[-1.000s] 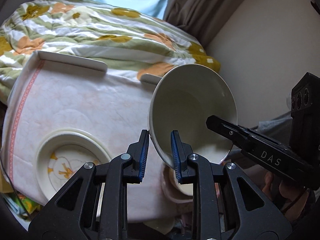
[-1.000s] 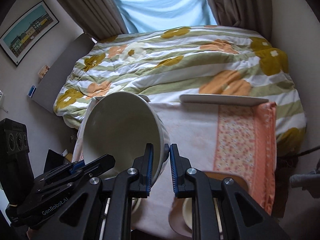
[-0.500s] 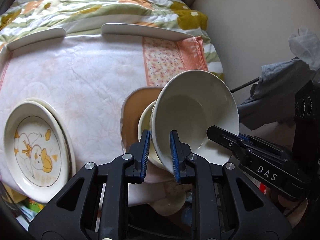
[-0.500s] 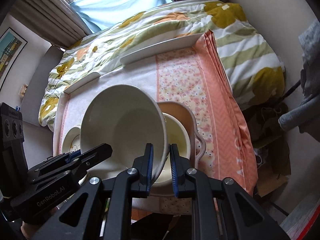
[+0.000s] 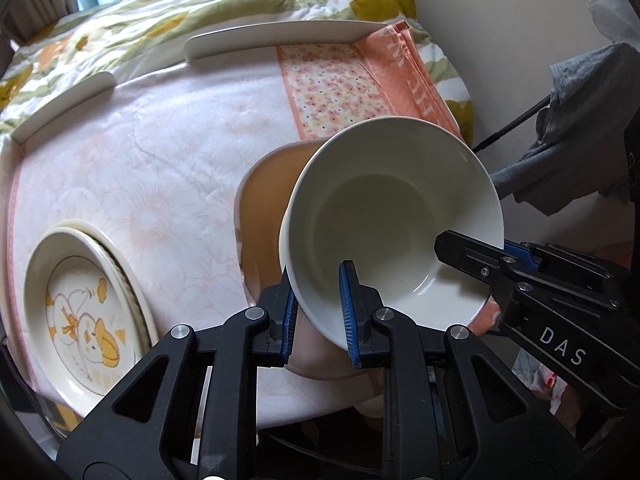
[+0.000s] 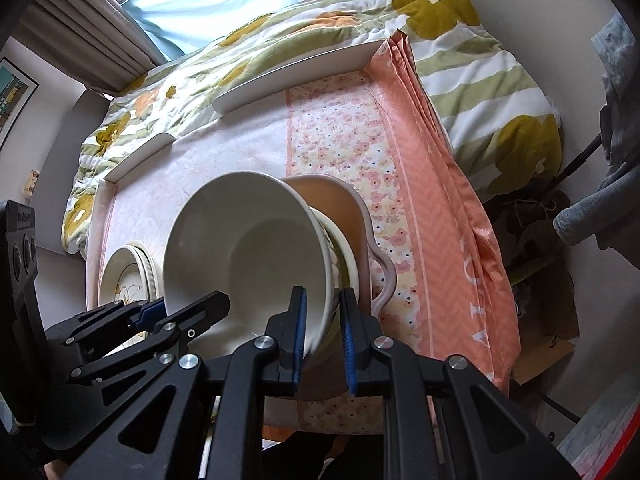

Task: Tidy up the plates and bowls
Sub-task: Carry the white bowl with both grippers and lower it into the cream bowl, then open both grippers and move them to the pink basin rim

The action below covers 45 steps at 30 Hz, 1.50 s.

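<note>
A large white bowl (image 5: 396, 216) is held tilted between both grippers. My left gripper (image 5: 318, 312) is shut on its near-left rim, and my right gripper (image 6: 322, 332) is shut on its right rim. The bowl (image 6: 248, 252) sits low over a cream bowl (image 6: 347, 256) that rests on a peach plate with a handle (image 6: 340, 196). I cannot tell whether the two bowls touch. A stack of cream plates with a duck picture (image 5: 80, 312) lies at the left of the table.
The table is covered by a white floral cloth (image 5: 160, 168) with a pink patterned strip (image 6: 360, 128) on the right. White raised edges (image 5: 280, 36) line the far side. A quilted bed lies beyond. Grey clothes (image 5: 580, 128) hang at the right.
Both grippers carried the white bowl to the right and down, over the cream bowl on the peach plate. The bowl now hides most of the cream bowl.
</note>
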Each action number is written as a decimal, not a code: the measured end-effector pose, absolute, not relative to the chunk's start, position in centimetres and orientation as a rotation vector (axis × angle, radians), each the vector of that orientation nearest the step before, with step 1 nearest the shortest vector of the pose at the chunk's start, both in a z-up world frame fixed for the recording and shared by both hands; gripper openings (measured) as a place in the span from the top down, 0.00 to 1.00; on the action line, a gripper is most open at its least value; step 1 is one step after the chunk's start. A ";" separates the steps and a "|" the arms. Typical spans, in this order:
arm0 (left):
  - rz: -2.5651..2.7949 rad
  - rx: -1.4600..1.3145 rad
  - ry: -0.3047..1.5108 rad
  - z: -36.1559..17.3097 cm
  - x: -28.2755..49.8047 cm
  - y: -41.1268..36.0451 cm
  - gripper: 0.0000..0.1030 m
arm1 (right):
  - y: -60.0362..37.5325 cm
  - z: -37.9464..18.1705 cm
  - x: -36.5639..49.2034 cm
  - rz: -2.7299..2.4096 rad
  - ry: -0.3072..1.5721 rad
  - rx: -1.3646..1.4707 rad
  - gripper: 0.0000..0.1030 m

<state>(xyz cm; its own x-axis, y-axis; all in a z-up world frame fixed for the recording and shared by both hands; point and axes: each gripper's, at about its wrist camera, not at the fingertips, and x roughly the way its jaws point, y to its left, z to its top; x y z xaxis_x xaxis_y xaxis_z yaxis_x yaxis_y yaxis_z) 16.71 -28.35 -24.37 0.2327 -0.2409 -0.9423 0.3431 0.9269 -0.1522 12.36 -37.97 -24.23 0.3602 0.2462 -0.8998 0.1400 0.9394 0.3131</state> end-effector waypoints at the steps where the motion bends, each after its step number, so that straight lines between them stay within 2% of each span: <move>1: -0.400 0.110 1.273 -24.4 16.7 -28.6 0.83 | -38.0 -24.3 12.4 0.068 1.209 0.365 0.85; 13: -0.365 0.189 1.257 -24.4 16.8 -29.2 0.83 | -38.3 -24.5 12.0 0.065 1.216 0.370 0.85; 27: -0.372 0.152 1.269 -24.3 16.9 -28.5 0.83 | -38.0 -24.3 12.1 0.066 1.227 0.343 0.85; 37: -0.381 0.092 1.147 -19.0 16.6 -25.6 0.83 | -38.2 -19.4 11.3 0.105 1.103 0.323 0.85; 38: -0.387 0.088 1.133 -18.3 16.5 -25.2 0.80 | -38.0 -18.5 11.2 0.115 1.081 0.306 0.85; 40: -0.378 0.095 1.102 -17.0 16.3 -24.2 0.60 | -37.7 -16.8 10.8 0.138 1.040 0.268 0.85; 41: -0.374 0.099 1.080 -16.4 16.1 -23.7 0.29 | -37.5 -16.0 10.6 0.150 1.020 0.250 0.85; 42: -0.372 0.101 1.052 -15.8 15.9 -23.1 0.04 | -37.3 -15.3 10.3 0.161 1.002 0.228 0.78; 43: -0.370 0.101 1.013 -15.1 15.6 -22.6 0.00 | -37.1 -14.7 10.0 0.166 0.990 0.204 0.55; 44: -0.371 0.105 0.981 -14.6 15.3 -22.0 0.00 | -37.0 -14.3 9.8 0.167 0.980 0.179 0.38; 45: -0.376 0.113 0.967 -14.4 15.2 -21.6 0.00 | -36.9 -14.0 9.5 0.169 0.971 0.158 0.08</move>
